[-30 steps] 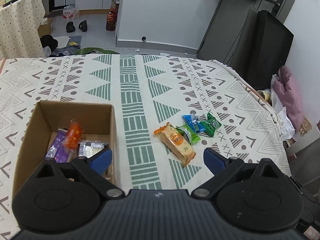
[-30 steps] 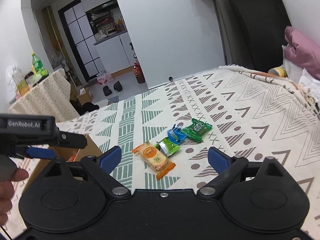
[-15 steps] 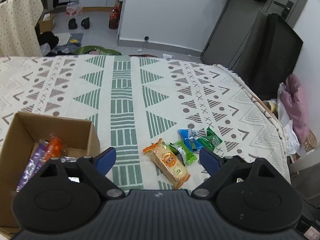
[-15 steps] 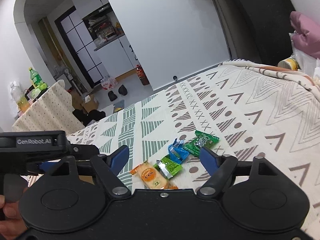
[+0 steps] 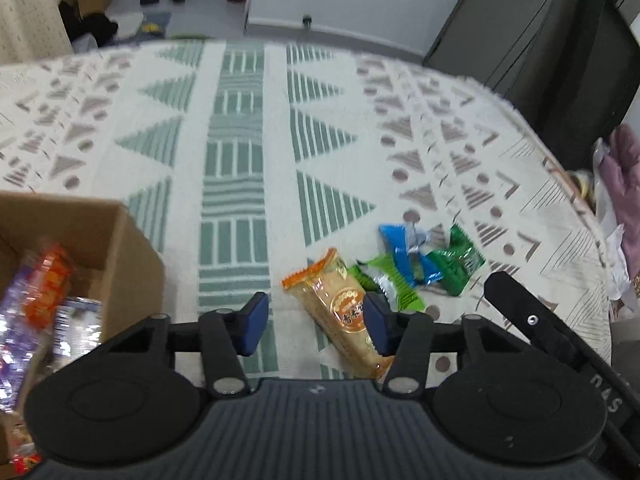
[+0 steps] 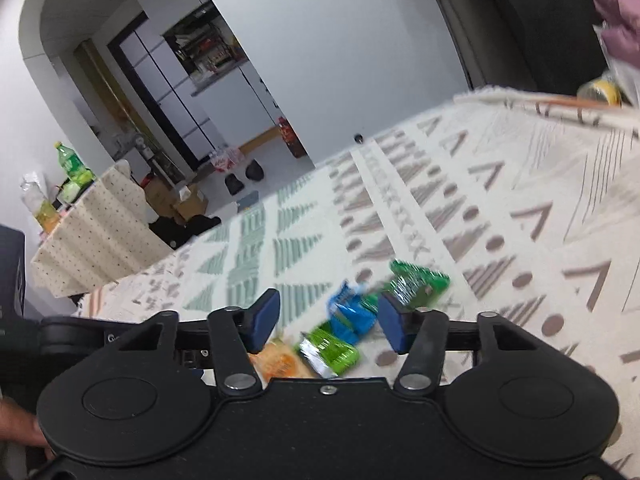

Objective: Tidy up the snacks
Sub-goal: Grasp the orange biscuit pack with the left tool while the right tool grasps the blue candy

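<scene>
A patterned tablecloth of green and brown triangles covers the table, with a cardboard box standing open at its left side. Several wrapped snacks already lie inside the box, among them an orange packet and a purple-and-silver one, so the sorting appears partly done. Four packets remain out on the cloth, well apart from the box, and by the look of things these are what is left to move.

Largest of the loose snacks is an orange-ended cracker packet, clear-wrapped over a pale biscuit with a round printed seal, lying at a slant. Just beside it, touching or overlapping one another, sit a light green packet with a silvery end, a blue packet crumpled at its foil seam, and a dark green packet.

The left gripper hangs low over the cracker packet, its blue pads spread to either side of the packet's near half and gripping nothing. The right gripper hovers over the blue and light green packets, jaws likewise parted and empty. Motion blur softens both views, and the print on the wrappers cannot be read.
</scene>
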